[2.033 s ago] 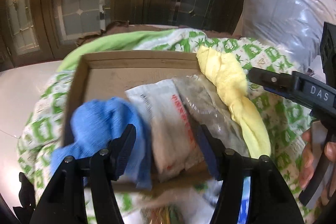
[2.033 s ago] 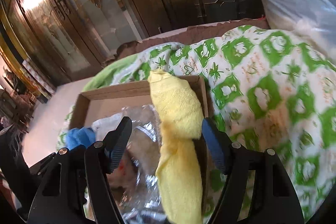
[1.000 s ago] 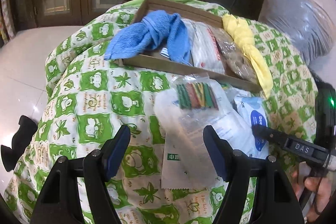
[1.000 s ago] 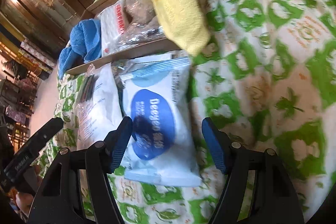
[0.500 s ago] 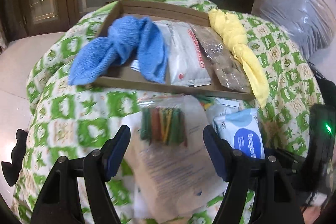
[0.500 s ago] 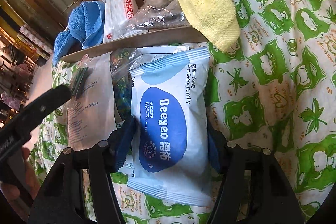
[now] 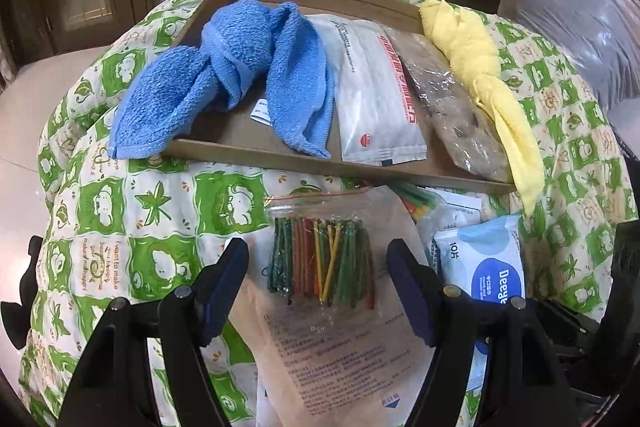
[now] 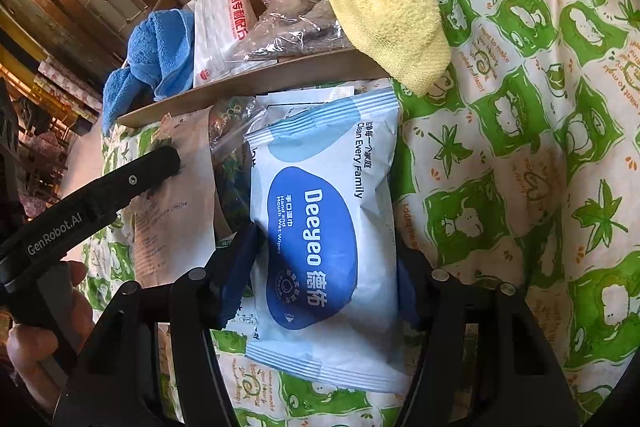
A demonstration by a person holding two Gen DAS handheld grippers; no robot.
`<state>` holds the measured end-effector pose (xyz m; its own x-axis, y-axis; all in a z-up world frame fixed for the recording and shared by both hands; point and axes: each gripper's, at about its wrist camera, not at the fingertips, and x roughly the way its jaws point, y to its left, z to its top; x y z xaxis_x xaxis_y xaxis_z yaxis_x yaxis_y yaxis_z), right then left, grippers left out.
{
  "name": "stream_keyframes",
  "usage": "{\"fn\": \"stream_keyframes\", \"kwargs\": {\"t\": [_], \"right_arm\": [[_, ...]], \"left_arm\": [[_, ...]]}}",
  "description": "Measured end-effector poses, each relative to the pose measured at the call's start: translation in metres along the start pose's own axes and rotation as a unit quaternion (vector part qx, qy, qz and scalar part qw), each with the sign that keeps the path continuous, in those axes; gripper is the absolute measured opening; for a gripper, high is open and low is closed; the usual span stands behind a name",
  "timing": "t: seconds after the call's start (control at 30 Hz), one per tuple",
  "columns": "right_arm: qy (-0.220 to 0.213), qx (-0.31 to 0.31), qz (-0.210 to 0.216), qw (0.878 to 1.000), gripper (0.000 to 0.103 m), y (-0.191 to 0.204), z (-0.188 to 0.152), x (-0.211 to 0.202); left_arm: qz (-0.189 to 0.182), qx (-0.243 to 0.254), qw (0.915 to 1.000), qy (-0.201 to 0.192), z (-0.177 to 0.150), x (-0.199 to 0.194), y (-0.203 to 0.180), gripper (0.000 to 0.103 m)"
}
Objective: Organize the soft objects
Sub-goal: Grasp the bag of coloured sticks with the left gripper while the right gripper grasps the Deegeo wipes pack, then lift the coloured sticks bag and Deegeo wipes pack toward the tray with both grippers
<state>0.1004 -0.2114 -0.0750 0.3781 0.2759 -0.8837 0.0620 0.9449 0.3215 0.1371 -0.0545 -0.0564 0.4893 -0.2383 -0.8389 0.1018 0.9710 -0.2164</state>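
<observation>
While four soft items already sit in the cardboard tray, roughly half done by the look of it: knotted blue towel at the left end with one tail draped over the near wall, white sachet with red print next, clear bag of brownish contents after that, knotted yellow towel along the right wall, tail hanging out over the near corner. Left outside on the green-patterned quilt, just in front of the tray: zip bag of coloured sticks lying on a brown paper pouch, a second clear bag partly hidden under the pile, and the Deegeo wet wipes pack. Left gripper spread wide, empty, hovering over the stick bag. Right gripper closed in around the lower half of the wipes pack, blue pads touching both edges; pack resting flat on the quilt, not lifted. Likely next: wipes into the tray, though free floor there looks tight, mostly a bare strip at the back. Towel tails over the walls probably want tucking too.
</observation>
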Motion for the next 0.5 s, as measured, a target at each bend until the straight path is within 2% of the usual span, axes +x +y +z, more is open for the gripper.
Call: {"fn": "stream_keyframes", "kwargs": {"t": [0.03, 0.1, 0.17, 0.3, 0.4, 0.5], "right_arm": [[0.000, -0.002, -0.002, 1.000, 0.063, 0.001, 0.000, 0.000], [-0.001, -0.009, -0.008, 1.000, 0.063, 0.002, 0.000, 0.001], [0.000, -0.016, -0.011, 1.000, 0.063, 0.004, 0.000, 0.002], [-0.002, -0.028, -0.019, 0.999, 0.060, 0.006, 0.000, 0.004], [-0.003, -0.018, -0.008, 1.000, 0.056, 0.003, 0.000, 0.002], [-0.005, 0.006, 0.010, 1.000, 0.045, -0.008, -0.001, -0.007]], "left_arm": [[0.001, 0.004, 1.0000, -0.001, -0.001, 0.000, -0.001, 0.071], [0.000, 0.012, 0.9999, -0.001, -0.002, 0.000, -0.004, 0.063], [-0.004, 0.021, 0.9998, -0.002, -0.003, 0.001, -0.009, 0.049], [-0.007, 0.035, 0.9993, -0.009, -0.008, -0.004, -0.012, 0.030], [-0.011, 0.033, 0.9993, -0.011, -0.017, -0.014, -0.006, 0.026], [-0.005, 0.036, 0.9992, -0.013, -0.034, -0.024, 0.004, 0.024]]}}
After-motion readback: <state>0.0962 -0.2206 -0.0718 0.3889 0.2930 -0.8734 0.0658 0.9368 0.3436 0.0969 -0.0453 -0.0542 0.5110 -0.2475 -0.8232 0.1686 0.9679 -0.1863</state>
